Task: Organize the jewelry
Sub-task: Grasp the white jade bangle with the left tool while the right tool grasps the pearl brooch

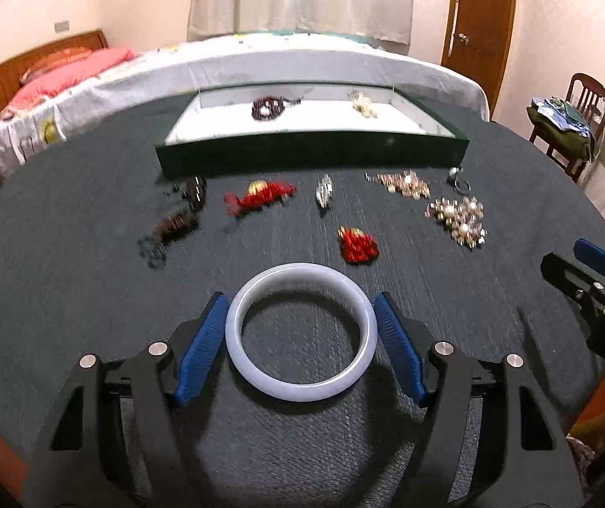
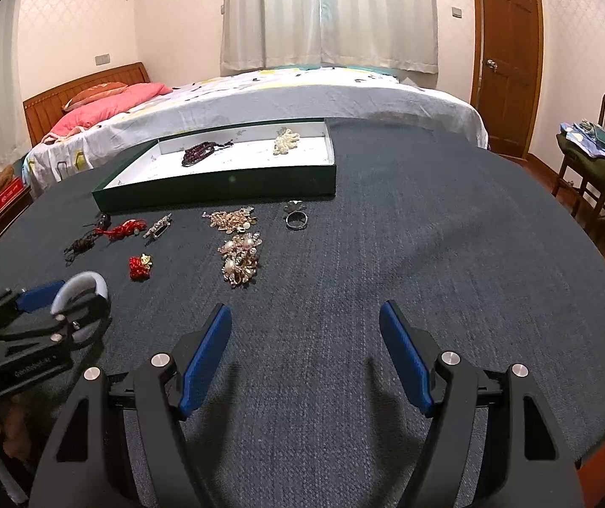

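Observation:
A pale white bangle sits between the blue pads of my left gripper, whose jaws touch its two sides; it also shows in the right wrist view. Whether it is lifted off the dark cloth I cannot tell. The green jewelry tray with a white lining holds a dark bead bracelet and a cream pearl piece. Loose pieces lie before the tray: red tassel items, a silver clip, gold pearl clusters, a ring. My right gripper is open and empty.
The table wears a dark blue-grey cloth. Dark beaded pieces lie at the left. A bed stands behind the table, a wooden door and a chair with clothes at the right.

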A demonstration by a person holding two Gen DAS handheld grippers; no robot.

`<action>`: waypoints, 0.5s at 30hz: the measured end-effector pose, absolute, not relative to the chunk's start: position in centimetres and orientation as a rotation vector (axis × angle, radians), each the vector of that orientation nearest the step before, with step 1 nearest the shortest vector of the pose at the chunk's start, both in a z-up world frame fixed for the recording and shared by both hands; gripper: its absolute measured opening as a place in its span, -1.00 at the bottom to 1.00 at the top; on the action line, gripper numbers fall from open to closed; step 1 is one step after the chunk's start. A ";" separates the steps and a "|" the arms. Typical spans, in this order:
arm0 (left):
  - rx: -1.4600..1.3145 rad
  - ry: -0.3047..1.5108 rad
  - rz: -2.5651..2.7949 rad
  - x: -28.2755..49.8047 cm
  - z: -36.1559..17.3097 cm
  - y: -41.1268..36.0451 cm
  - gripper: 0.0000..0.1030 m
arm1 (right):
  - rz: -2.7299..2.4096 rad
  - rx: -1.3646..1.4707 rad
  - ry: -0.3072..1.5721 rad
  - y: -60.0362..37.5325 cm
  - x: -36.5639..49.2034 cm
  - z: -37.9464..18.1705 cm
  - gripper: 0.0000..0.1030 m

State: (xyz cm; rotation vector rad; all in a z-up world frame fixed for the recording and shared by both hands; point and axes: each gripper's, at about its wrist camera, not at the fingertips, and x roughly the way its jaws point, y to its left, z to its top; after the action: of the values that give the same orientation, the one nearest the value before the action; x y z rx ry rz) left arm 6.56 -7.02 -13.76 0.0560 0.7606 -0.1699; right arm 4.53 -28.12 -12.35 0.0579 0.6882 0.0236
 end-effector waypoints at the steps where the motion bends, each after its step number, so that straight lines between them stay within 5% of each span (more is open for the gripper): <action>1: 0.070 0.747 -0.163 6.5 -13.4 -7.0 0.34 | 0.029 0.061 0.690 -28.0 4.8 -12.3 0.36; 15: 0.063 0.706 -0.097 8.7 -10.9 -4.5 0.34 | 0.079 0.079 0.731 -26.2 9.8 -11.8 0.36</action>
State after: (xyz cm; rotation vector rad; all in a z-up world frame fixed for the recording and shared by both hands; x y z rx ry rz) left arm 8.70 -4.54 -10.86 0.0634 0.7064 -0.0969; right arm 9.81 -26.21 -11.81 0.0794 0.7311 0.0788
